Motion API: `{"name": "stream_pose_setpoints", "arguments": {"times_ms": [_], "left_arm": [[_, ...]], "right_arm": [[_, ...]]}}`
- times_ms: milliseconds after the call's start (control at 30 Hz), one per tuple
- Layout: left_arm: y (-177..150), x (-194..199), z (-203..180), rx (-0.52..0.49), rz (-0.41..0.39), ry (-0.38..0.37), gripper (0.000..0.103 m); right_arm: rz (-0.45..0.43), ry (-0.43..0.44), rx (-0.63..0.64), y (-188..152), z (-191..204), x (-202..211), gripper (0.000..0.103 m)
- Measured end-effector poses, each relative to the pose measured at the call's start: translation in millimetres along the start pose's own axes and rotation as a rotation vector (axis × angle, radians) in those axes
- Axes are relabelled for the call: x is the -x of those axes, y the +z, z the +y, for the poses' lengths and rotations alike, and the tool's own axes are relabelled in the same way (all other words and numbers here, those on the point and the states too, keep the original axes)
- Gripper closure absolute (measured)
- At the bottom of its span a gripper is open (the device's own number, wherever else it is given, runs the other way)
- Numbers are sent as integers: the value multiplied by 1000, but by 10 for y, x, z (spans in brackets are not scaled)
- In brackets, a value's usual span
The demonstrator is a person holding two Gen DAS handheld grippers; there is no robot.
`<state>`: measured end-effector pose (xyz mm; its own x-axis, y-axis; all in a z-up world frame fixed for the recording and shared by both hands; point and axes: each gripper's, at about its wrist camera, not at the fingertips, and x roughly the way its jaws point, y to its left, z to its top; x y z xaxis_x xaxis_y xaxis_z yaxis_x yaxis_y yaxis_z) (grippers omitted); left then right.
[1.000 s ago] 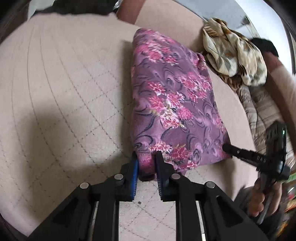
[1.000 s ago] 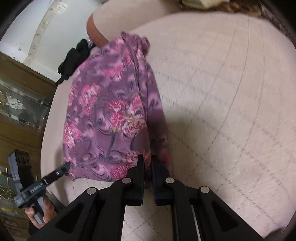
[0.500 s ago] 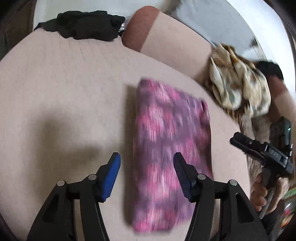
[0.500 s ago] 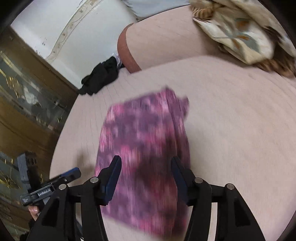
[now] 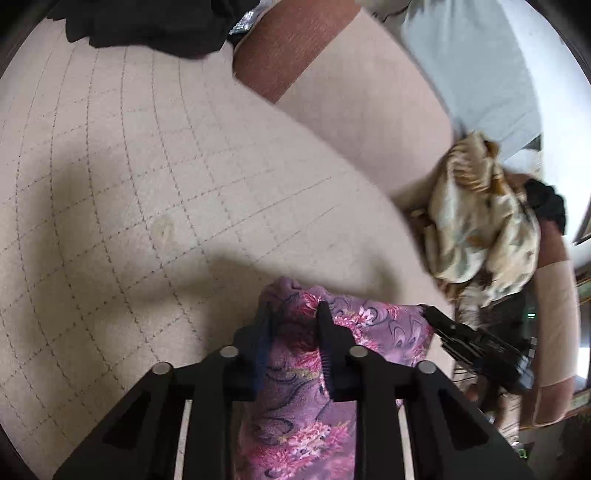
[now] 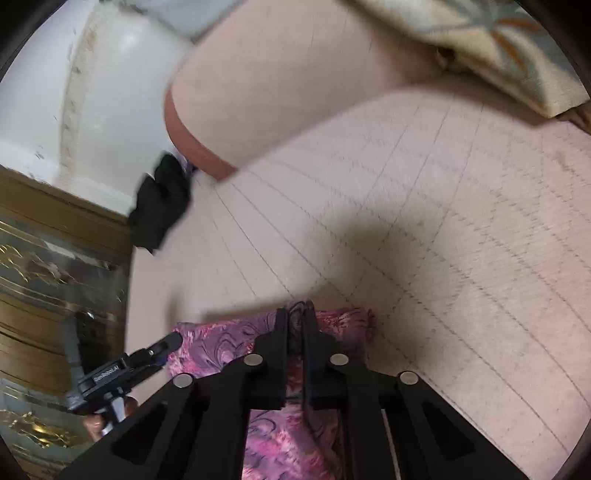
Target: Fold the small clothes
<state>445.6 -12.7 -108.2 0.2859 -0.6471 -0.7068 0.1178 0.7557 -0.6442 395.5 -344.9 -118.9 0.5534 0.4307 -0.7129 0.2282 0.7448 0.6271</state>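
A purple garment with pink flowers (image 5: 295, 406) is held up over the beige checked sofa seat (image 5: 129, 184). My left gripper (image 5: 293, 314) is shut on its upper edge, with cloth bunched between the blue pads. My right gripper (image 6: 295, 321) is shut on the same garment (image 6: 280, 435), jaws nearly touching with cloth pinched between. The garment hangs down below both grippers. The right gripper also shows in the left wrist view (image 5: 476, 343), and the left gripper in the right wrist view (image 6: 122, 373).
A cream leaf-patterned cloth (image 5: 476, 218) lies piled at the sofa's right end; it also shows in the right wrist view (image 6: 480, 44). A black garment (image 5: 147, 26) lies at the far left corner. The sofa backrest (image 5: 351, 92) rises behind. A wooden glass-fronted cabinet (image 6: 44, 258) stands left.
Half a second ago both grippers were open above the folded garment lying flat. Now both have closed on its edge and lifted it off the seat.
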Motion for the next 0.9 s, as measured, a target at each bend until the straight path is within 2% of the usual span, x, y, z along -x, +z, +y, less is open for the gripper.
{"name": "stream_pose_setpoints", "arguments": {"times_ms": [33, 67, 100, 133, 200, 233, 300, 333, 367, 433, 500, 567, 633, 700, 833, 900], "left_arm": [[-9, -31, 20, 2, -2, 2, 82], [-9, -103, 41, 1, 4, 35, 82], [-19, -178, 63, 4, 7, 80, 79], [-21, -196, 75, 18, -7, 96, 74], [-72, -86, 59, 43, -24, 117, 53], [-128, 32, 38, 38, -40, 130, 50], [-295, 257, 0, 0, -66, 132, 46], [-428, 372, -6, -23, -66, 149, 46], [-558, 455, -6, -36, -63, 167, 46], [-889, 604, 15, -38, -59, 183, 46], [-1150, 644, 67, -25, -65, 153, 46], [-1292, 544, 94, -9, -67, 153, 46], [-1285, 391, 30, -43, -34, 127, 46], [-1244, 294, -8, -75, -35, 117, 46], [-1203, 152, 29, -63, -16, 131, 46], [-1191, 171, 58, -20, -2, 101, 46]], "right_arm": [[-13, -8, -13, 22, -54, 24, 97], [-2, -36, -17, 24, -103, -27, 97], [29, -80, -16, 26, -149, -165, 97], [60, -108, -11, 17, -184, -298, 97], [103, -101, 10, -27, -200, -504, 96], [80, -104, 7, -40, -176, -428, 92], [14, -54, -27, -124, -145, -152, 58], [-5, -29, -27, -203, -136, -27, 30], [-19, -15, -23, -322, -119, 104, 26], [-17, -23, 4, -641, -81, 297, 26], [-9, 6, 20, -946, -99, 369, 26], [8, 26, -4, -1126, -157, 347, 34], [24, 42, 13, -1174, -137, 227, 41], [23, 7, 36, -1149, -99, 112, 52], [32, -31, 38, -1067, -190, -68, 92], [20, -17, 17, -1058, -242, 41, 95]]}}
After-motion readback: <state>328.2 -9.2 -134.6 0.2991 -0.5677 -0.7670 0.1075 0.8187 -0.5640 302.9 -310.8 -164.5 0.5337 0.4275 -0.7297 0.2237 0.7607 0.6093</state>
